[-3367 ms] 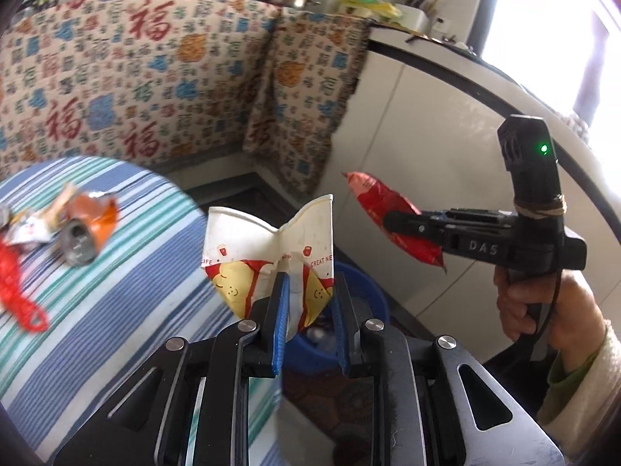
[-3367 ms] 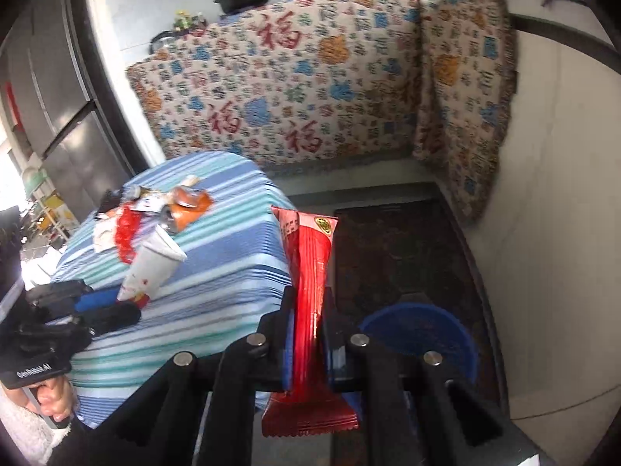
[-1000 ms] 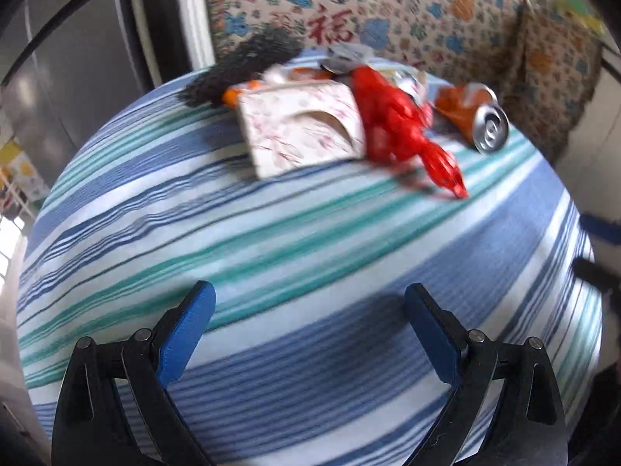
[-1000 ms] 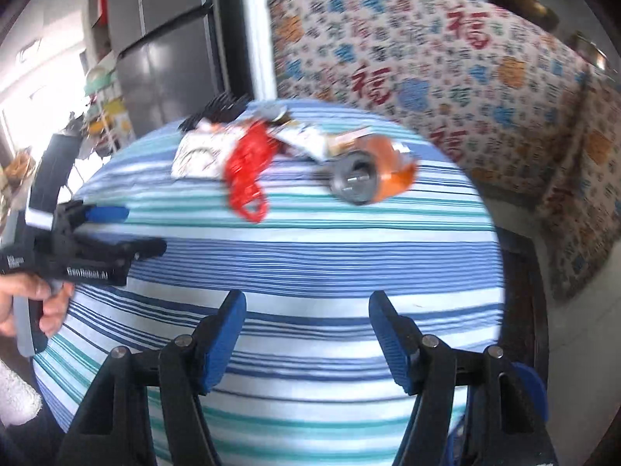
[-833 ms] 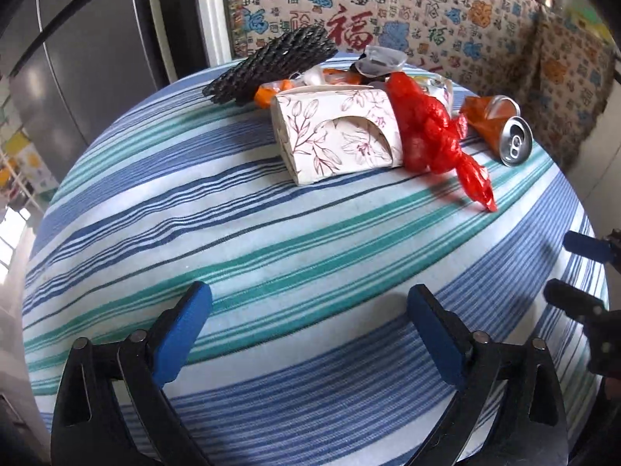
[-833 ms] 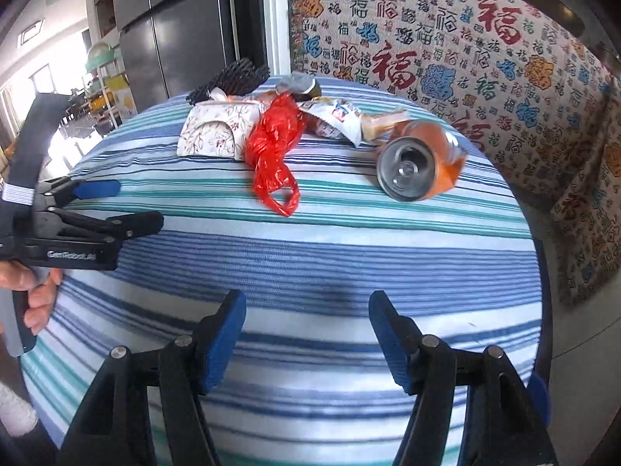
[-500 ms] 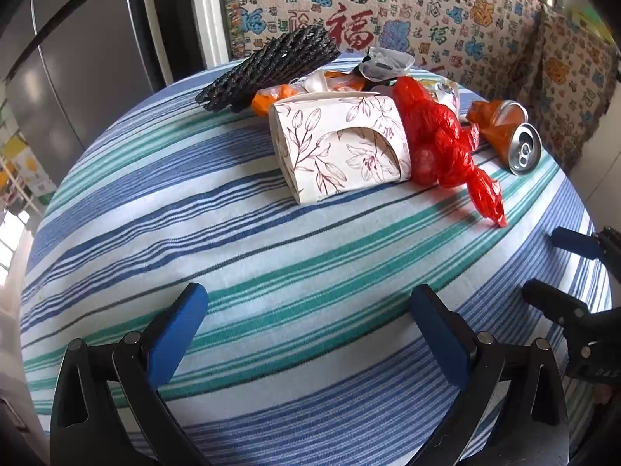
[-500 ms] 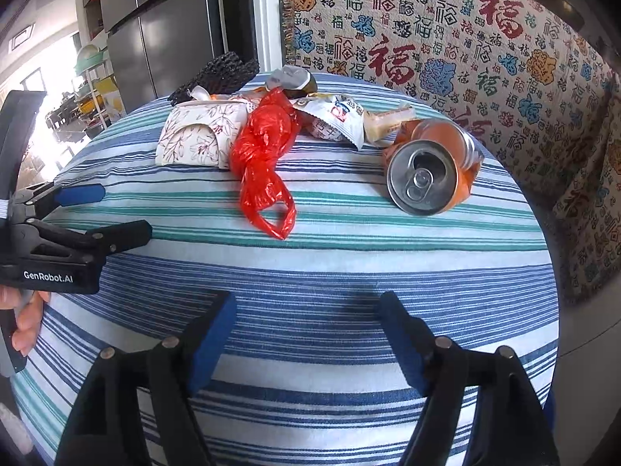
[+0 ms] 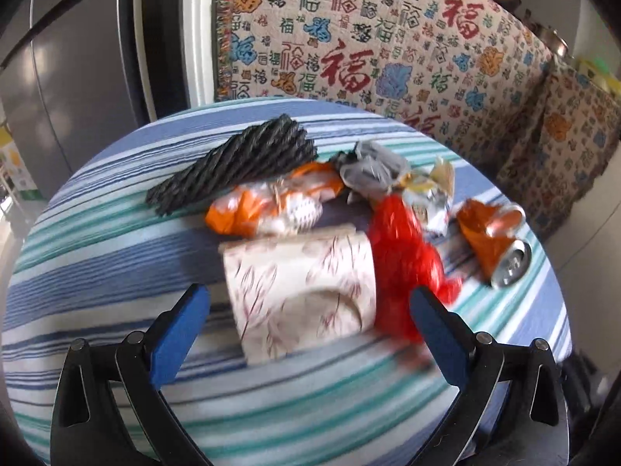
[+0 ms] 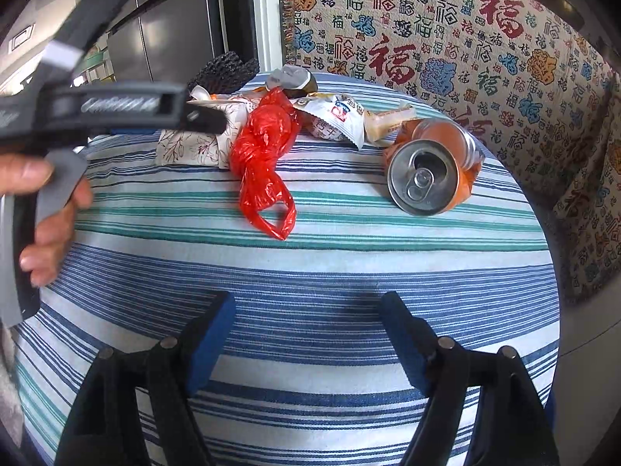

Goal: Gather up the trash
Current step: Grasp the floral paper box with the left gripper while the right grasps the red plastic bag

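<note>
Trash lies on the striped tablecloth (image 9: 97,272). My left gripper (image 9: 310,318) is open, its blue pads either side of a floral paper box (image 9: 302,295); whether they touch it I cannot tell. A red plastic bag (image 9: 403,256) lies right of the box, a crushed orange can (image 9: 493,240) further right. An orange wrapper (image 9: 268,206), black foam net (image 9: 240,163) and grey crumpled piece (image 9: 372,167) lie behind. My right gripper (image 10: 306,310) is open and empty above the cloth, short of the red bag (image 10: 264,155) and the can (image 10: 427,171). The left gripper's body (image 10: 116,108) reaches over the box (image 10: 194,143).
A white snack wrapper (image 10: 337,116) lies behind the can. A patterned cloth (image 10: 446,31) covers the counter behind the table. A steel fridge (image 9: 58,77) stands at the back left. The table edge (image 10: 551,272) drops off at the right.
Both grippers dropped earlier trash and returned to the table. Over the last second my left gripper moved forward until its pads flank the floral box. My right gripper edged closer to the can.
</note>
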Motion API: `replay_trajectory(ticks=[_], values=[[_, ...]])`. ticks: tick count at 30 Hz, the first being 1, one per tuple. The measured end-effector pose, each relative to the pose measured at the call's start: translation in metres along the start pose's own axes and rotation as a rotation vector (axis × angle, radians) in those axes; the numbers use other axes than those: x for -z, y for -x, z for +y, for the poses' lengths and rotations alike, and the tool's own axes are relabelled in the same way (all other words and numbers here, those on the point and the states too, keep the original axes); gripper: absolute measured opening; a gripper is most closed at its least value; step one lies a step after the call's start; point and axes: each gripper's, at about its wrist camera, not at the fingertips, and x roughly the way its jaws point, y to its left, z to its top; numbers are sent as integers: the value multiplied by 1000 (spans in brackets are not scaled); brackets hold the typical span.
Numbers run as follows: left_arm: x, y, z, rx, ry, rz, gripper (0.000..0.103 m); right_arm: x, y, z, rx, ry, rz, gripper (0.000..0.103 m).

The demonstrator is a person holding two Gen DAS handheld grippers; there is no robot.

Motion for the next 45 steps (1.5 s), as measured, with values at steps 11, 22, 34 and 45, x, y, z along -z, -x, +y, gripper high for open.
replay_trajectory(ticks=[11, 22, 34, 45], values=[[10, -8, 30, 14, 40, 34, 84, 0, -2, 1, -2, -3, -1, 80], [72, 49, 76, -7, 4, 129, 86, 0, -2, 1, -2, -3, -1, 80], [85, 73, 130, -197, 61, 110, 94, 0, -1, 1, -3, -2, -1, 80], [93, 77, 122, 14, 167, 43, 99, 1, 0, 1, -2, -2, 0, 80]])
